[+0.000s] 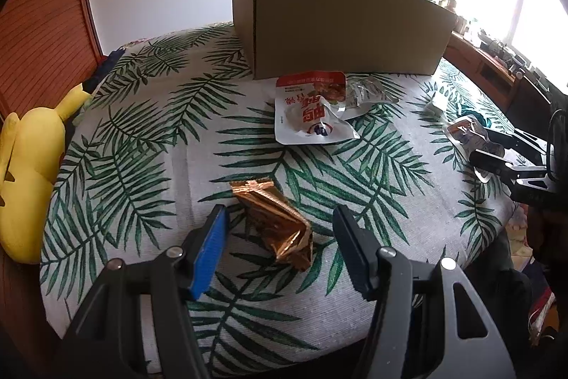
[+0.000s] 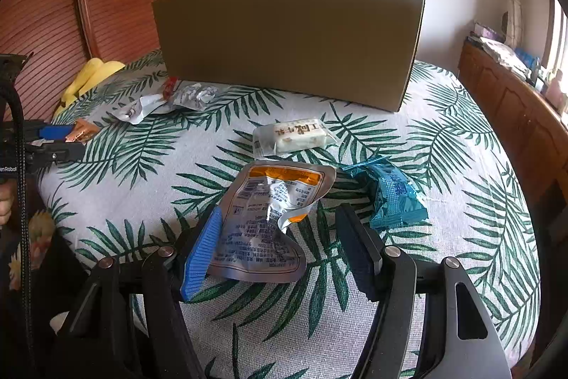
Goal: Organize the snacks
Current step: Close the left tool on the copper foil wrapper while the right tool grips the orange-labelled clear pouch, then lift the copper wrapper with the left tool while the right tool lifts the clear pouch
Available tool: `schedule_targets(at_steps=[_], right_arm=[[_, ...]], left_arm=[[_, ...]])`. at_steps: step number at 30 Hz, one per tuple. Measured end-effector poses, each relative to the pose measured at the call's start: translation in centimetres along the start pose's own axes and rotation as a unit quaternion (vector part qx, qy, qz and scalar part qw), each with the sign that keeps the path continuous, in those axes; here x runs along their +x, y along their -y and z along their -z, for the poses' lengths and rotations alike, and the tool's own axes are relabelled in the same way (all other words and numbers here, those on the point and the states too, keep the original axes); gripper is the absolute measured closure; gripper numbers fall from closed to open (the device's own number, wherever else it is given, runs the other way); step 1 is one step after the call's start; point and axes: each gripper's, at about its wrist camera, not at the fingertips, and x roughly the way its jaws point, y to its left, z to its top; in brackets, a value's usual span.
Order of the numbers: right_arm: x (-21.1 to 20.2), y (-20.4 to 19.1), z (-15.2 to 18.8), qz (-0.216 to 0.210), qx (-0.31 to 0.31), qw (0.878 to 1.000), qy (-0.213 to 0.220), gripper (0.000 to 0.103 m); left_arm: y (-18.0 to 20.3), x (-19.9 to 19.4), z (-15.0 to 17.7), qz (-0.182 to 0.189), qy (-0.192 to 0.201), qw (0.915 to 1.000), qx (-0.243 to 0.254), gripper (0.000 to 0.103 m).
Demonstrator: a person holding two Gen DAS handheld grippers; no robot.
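Observation:
My left gripper (image 1: pixel 280 219) is open, its jaws on either side of a gold foil snack packet (image 1: pixel 275 224) lying on the leaf-print cloth. A red and white pouch (image 1: pixel 310 109) and a clear wrapper (image 1: pixel 369 93) lie in front of the cardboard box (image 1: pixel 337 23). My right gripper (image 2: pixel 278 219) is open around a silver pouch with an orange band (image 2: pixel 269 215). A blue packet (image 2: pixel 392 194) lies to its right, and a white nougat bar (image 2: pixel 296 135) lies beyond. The box (image 2: pixel 287 41) stands behind them.
A yellow plush toy (image 1: pixel 28 173) lies at the bed's left edge against the wooden headboard (image 1: pixel 42 34). A wooden cabinet (image 2: pixel 514 116) with clutter runs along the right side. In the right wrist view the left gripper (image 2: pixel 56 139) shows at the far left.

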Motion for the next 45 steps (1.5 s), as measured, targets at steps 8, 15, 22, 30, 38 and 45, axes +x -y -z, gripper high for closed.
schedule_targets(at_steps=[8,15,22,30,38,45], right_arm=[[0.1,-0.1,-0.1,0.003,0.001,1.000,-0.004,0.035],[0.2,-0.1,-0.3,0.001,-0.003,1.000,-0.008,0.035],[0.2,-0.1,-0.3,-0.007,-0.008,1.000,-0.007,0.043],[-0.5,0.3,-0.4,-0.036,0.014,0.999,-0.006,0.074],[-1.7,0.0,-0.4,-0.054,0.024,0.998,0.011,0.081],[-3.2,-0.2,-0.8,-0.060,0.027,0.997,0.028,0.081]], left_arm=[[0.4,-0.4,0.2,0.022,0.008,0.9997,-0.009,0.072],[1.7,-1.1,0.5,0.032,0.022,0.9992,0.004,0.076],[2.5,-1.7,0.0,0.046,0.033,0.9984,0.003,0.076],[3.5,-2.4,-0.6,0.061,0.042,0.9972,0.006,0.075],[4.2,-2.4,-1.3,0.064,0.049,0.9967,0.011,0.076],[5.3,-2.7,-2.1,0.066,0.056,0.9959,0.025,0.075]])
